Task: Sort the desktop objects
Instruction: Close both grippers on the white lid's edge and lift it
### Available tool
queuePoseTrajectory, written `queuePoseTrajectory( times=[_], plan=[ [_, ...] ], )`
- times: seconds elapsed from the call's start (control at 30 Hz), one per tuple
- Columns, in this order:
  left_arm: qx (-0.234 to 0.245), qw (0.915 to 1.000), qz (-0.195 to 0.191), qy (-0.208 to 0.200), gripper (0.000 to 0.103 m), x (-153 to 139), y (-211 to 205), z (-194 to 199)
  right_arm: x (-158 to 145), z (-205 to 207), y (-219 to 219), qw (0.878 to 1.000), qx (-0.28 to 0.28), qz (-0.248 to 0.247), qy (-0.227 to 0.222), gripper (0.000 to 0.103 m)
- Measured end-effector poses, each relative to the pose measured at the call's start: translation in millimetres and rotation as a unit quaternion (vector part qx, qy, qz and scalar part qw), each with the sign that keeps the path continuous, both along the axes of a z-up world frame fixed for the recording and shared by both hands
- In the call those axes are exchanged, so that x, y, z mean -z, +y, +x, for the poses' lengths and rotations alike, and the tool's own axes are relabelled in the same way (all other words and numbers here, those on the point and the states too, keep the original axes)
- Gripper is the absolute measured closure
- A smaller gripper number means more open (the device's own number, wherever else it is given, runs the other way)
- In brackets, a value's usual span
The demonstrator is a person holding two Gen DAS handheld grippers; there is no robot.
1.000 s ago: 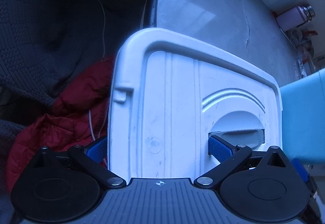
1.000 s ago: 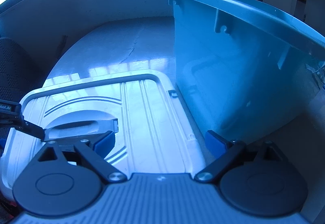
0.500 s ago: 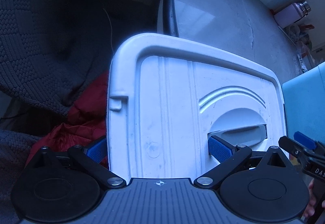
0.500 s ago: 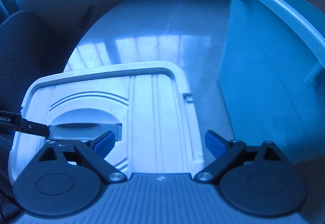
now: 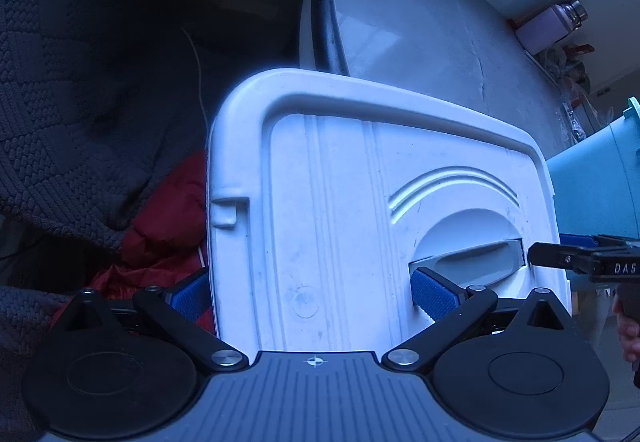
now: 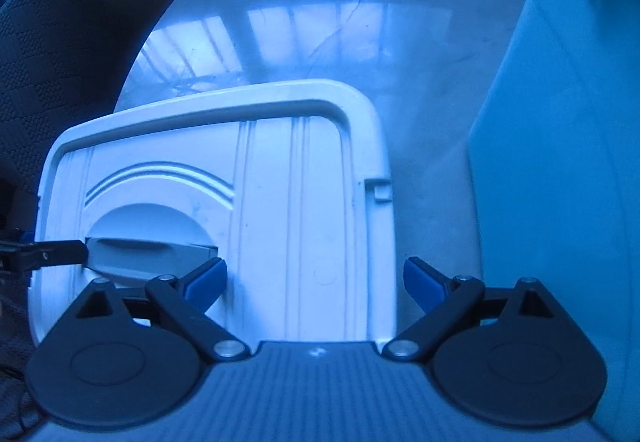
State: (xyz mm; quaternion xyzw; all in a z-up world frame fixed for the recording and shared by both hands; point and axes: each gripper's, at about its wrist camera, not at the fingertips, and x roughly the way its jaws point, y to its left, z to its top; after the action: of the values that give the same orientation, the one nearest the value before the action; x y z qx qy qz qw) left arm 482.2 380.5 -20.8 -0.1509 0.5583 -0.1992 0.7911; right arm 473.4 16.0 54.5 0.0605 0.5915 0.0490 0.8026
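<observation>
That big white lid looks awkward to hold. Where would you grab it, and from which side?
Probably by its near short edge, as both tools already do. The white lid is flat and thin-rimmed, so each tool straddles a half: the left tool with one finger outside the rim and one in the recessed grey handle, the right tool likewise. Gripping both halves should stop the lid tipping.

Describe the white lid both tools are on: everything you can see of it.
The white lid looks like hard moulded plastic: rounded corners, a raised rim, lengthwise ribs, curved arcs above a round recess holding a grey handle, and a small latch notch on each side edge. It lies roughly flat, partly over the pale tabletop, beside the blue bin. The left tool and right tool each straddle half, one finger in the recess.
</observation>
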Motion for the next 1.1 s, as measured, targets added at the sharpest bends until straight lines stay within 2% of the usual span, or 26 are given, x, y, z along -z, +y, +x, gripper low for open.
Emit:
queuePoseTrajectory(
  times=[0.23, 0.33, 0.47, 0.53, 0.83, 0.97, 1.1],
  plan=[
    [0.017, 0.9998, -0.005, -0.012, 0.0, 4, 5, 5, 3, 17, -6, 0.998, 0.0, 0.036, 0.043, 0.007],
    [0.016, 0.9997, -0.013, -0.009, 0.0, 8, 9, 8, -1, 16, -9, 0.997, 0.005, 0.055, 0.044, 0.007],
    [0.029, 0.9994, -0.006, -0.018, 0.0, 9, 6, 10, -8, 16, -10, 0.996, 0.005, 0.079, 0.035, 0.007],
    [0.026, 0.9995, -0.017, -0.011, 0.0, 12, 9, 11, -8, 20, -11, 0.995, 0.008, 0.094, 0.038, 0.007],
    [0.011, 0.9993, -0.035, -0.005, 0.0, 22, 16, 9, -13, 15, -6, 0.996, -0.018, 0.067, 0.051, 0.009],
    [0.006, 0.9995, -0.032, -0.001, 0.0, 21, 14, 8, -10, 13, -11, 0.996, 0.009, 0.074, 0.042, 0.012],
    [-0.04, 0.9988, -0.026, 0.015, 0.0, 19, 13, 7, -9, 6, -7, 0.997, 0.02, 0.065, 0.042, 0.01]
  ],
)
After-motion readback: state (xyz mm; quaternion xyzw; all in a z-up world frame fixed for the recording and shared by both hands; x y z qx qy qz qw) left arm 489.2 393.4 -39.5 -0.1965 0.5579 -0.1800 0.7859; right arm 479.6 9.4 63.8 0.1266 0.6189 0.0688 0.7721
